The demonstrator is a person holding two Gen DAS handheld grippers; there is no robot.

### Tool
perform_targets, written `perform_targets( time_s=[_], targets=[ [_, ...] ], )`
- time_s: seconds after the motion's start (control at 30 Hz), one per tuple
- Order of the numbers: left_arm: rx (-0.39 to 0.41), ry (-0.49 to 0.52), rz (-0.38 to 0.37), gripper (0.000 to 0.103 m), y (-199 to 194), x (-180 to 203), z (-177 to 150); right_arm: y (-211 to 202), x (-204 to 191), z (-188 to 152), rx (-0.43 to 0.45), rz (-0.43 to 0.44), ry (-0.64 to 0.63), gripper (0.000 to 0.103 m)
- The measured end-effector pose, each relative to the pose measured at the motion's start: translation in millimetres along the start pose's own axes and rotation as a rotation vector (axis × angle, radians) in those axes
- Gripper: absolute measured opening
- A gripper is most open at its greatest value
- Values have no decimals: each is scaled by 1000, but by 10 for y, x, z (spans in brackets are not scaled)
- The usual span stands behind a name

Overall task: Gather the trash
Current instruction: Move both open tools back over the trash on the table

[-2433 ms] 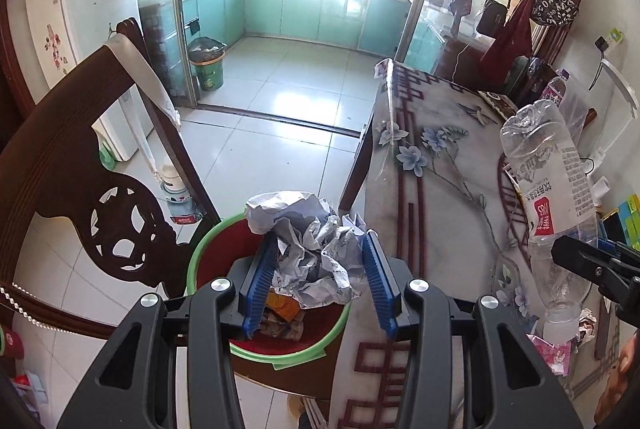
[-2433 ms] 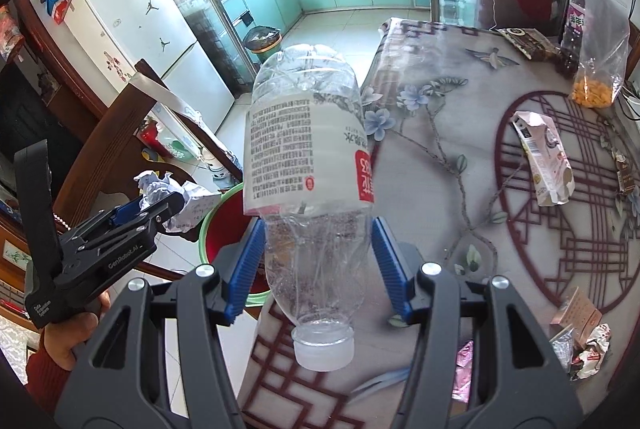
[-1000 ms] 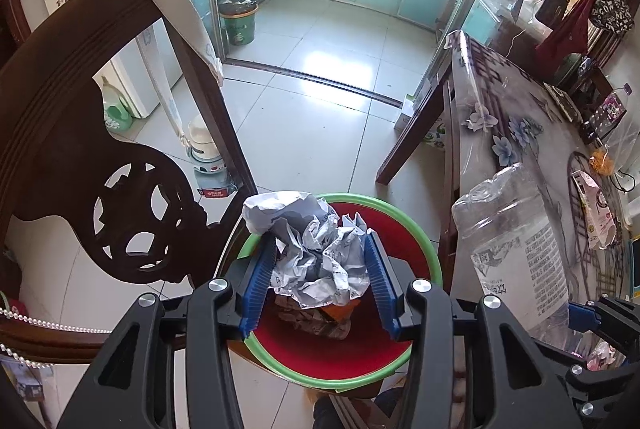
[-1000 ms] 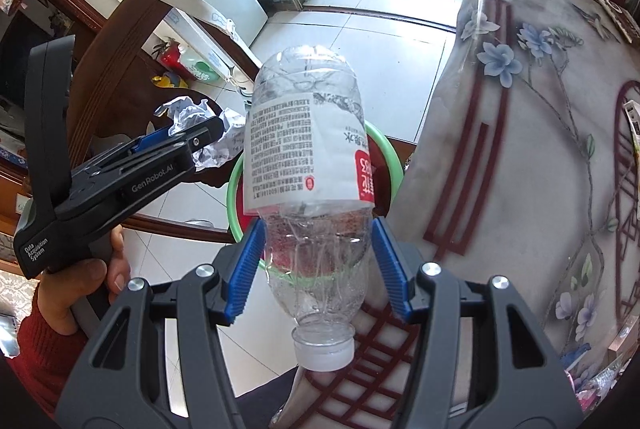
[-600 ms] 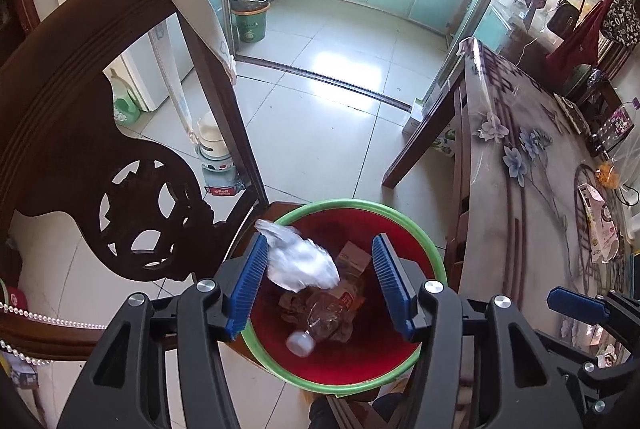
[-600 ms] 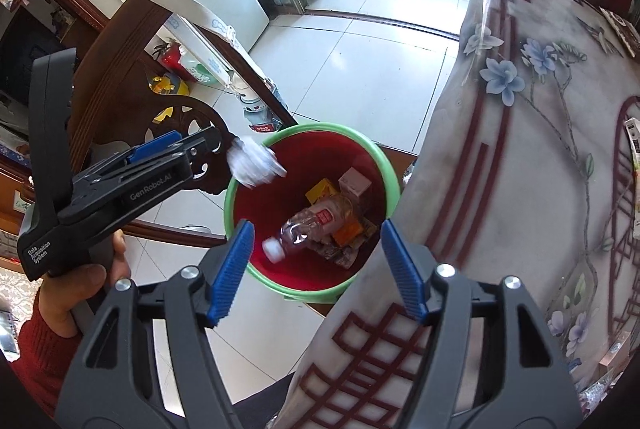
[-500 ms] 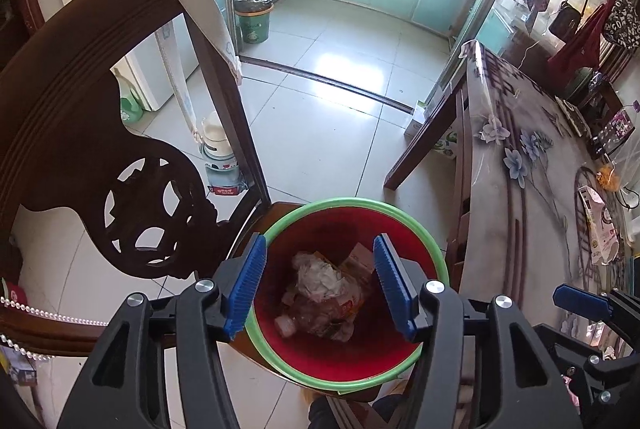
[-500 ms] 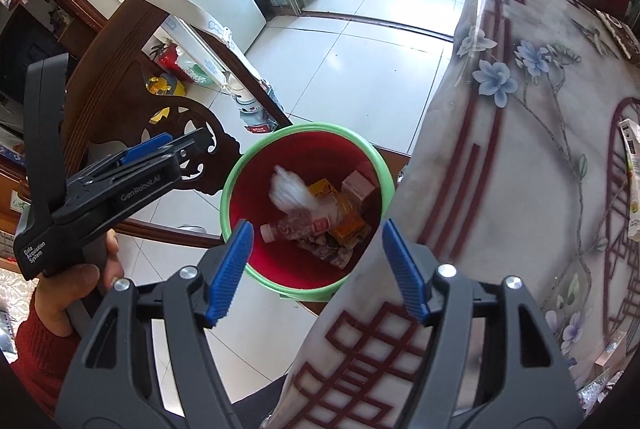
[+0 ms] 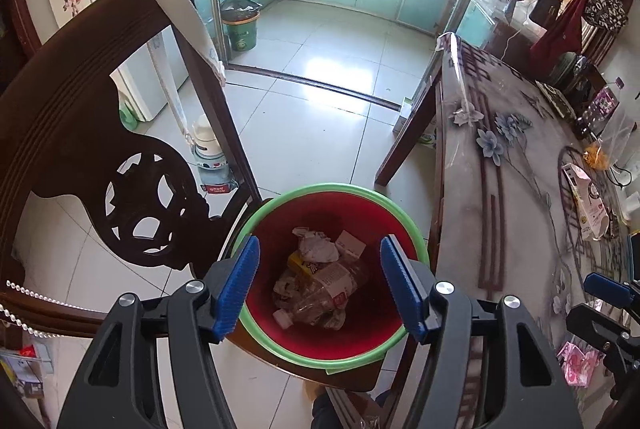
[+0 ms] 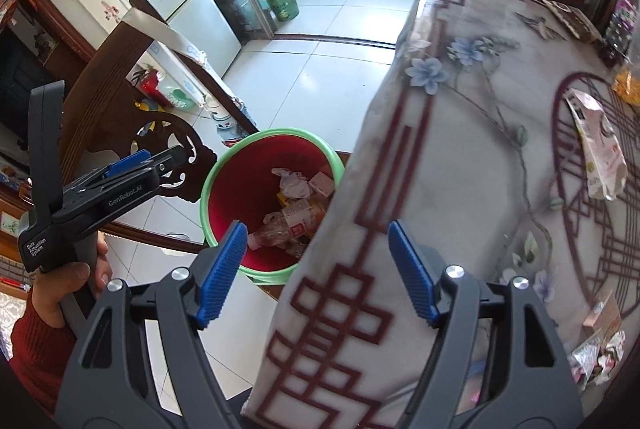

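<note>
Left gripper: jaws spread wide with nothing between the blue pads, hanging right above the bin's mouth.
Right gripper: jaws wide apart too and empty, out over the table's near corner, with the bin just off to its left.
Bin: red bucket with a green rim, standing on the tiled floor, tucked between the carved chair and the table.
Plastic bottle: down in the bin, lying on its side, white cap toward the near wall.
Crumpled paper: a pale wad sitting on top of the heap, touching the bottle.
Other rubbish in the bin: a yellow packet and a small pale box beside the wad; the bits beneath are too jumbled to name.
Carton: flattened and printed, lying out on the table top, well apart from both grippers.
Wrappers: a little cluster at the table's near right edge, pink and silvery, possibly sweet wrappers.
Table: covered in a floral cloth with dark red fretwork lines.
Chair: dark carved wood, just beside the bin.
</note>
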State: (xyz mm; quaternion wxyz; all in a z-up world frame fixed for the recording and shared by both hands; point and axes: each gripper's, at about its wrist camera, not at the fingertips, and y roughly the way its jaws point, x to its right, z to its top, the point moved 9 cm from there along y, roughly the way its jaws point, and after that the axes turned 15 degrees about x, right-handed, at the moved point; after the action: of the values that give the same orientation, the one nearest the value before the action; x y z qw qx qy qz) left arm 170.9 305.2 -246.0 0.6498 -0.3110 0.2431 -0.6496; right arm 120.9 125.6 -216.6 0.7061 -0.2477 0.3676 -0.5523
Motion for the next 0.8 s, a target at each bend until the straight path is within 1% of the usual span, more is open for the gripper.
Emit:
perform_targets(
  time_s=[0.13,0.27,0.47,0.57,0.67,0.8],
  targets=[
    [4,45,-30,60,-73,221,-28,-166,247,-129,13,-40,55,72],
    [14,80,-74,60,-139,536,-64,-404,577,-268,36,-96,106,72],
    [-1,157,-160,60,-237,1213,-233,-889,1198,-452,84,-201,175,74],
    [9,195,-198,60,-360,1566,-327,-1086,1544,-574,92,-241,203,75],
    [8,198,-222,60,-469,1852,-439,-1254,1910,-694,87,-258,213,75],
    [-36,179,-216,61,-560,2199,-690,-1452,2414,-816,70,-273,197,75]
  ],
)
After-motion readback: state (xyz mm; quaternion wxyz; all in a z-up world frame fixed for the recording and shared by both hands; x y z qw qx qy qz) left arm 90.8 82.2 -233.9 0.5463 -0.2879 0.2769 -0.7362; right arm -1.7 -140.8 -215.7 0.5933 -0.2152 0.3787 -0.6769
